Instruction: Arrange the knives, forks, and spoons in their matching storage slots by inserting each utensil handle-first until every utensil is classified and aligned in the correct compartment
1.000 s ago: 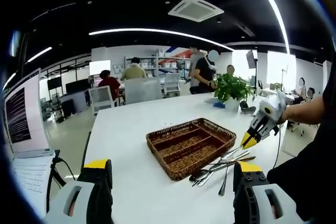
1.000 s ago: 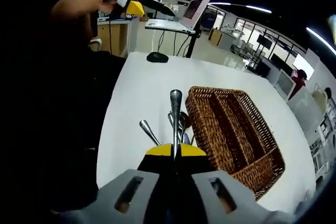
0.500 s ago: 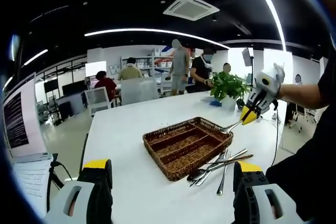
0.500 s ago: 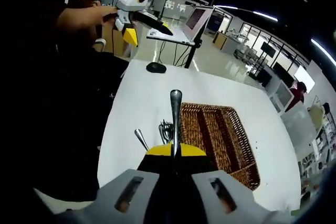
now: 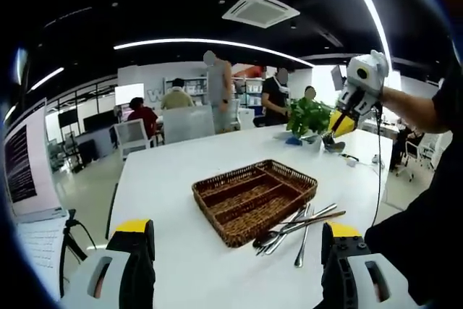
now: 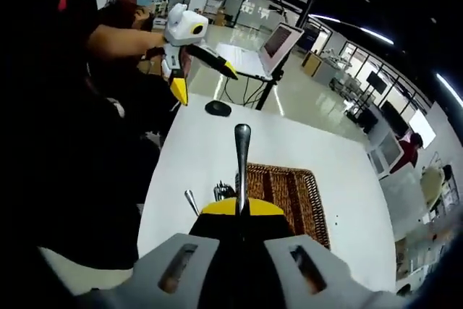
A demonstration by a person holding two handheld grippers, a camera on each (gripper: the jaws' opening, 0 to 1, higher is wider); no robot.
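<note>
Since a second ago, my right gripper [image 5: 338,124] has climbed from the cutlery pile to well above the table [image 5: 166,179], carrying one utensil. Left gripper view: my left gripper [image 5: 235,251] stands released, jaws wide apart and holding nothing; the wicker tray [image 5: 253,197] lies ahead with its compartments unfilled, and the remaining cutlery [image 5: 300,226] is heaped just beside its near right edge. Right gripper view: my right gripper [image 6: 241,208] is clenched on a utensil [image 6: 241,157] whose rounded handle end points forward; the tray [image 6: 286,197] lies far below, and the left gripper [image 6: 177,88] hangs at upper left. I judge this the carry step of a first placement; next I must descend and slide the handle into the matching slot.
</note>
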